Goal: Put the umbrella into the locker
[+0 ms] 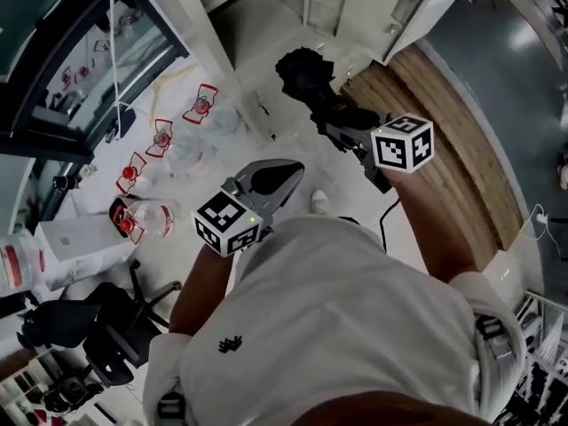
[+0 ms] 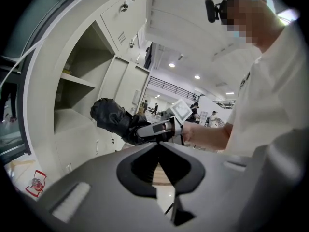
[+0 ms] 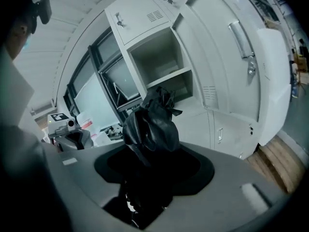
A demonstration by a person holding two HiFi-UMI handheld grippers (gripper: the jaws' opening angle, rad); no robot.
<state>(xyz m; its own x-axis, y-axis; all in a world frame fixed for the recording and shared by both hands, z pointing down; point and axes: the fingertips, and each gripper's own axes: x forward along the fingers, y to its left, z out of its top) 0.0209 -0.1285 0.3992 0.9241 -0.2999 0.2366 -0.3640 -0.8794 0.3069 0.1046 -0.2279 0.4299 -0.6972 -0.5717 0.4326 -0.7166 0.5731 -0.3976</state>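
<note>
A folded black umbrella (image 1: pixel 306 71) sticks out ahead of my right gripper (image 1: pixel 344 122), whose jaws are shut on its lower part. In the right gripper view the umbrella (image 3: pixel 152 124) fills the jaws and points at the white locker's open compartment (image 3: pixel 157 57), with the shelf (image 3: pixel 169 79) under it. The locker's door (image 3: pixel 231 57) stands swung out to the right. The left gripper view shows the umbrella (image 2: pixel 113 117) in front of the open locker (image 2: pixel 77 100), short of its shelves. My left gripper (image 1: pixel 288 174) hangs lower left of it, jaws together and empty.
Several clear bottles with red labels (image 1: pixel 160 136) lie on the pale floor at left, near a white box (image 1: pixel 75 238) and a black office chair (image 1: pixel 98 327). A wooden floor strip (image 1: pixel 444 149) runs along the right. People (image 2: pixel 195 108) stand far off in the hall.
</note>
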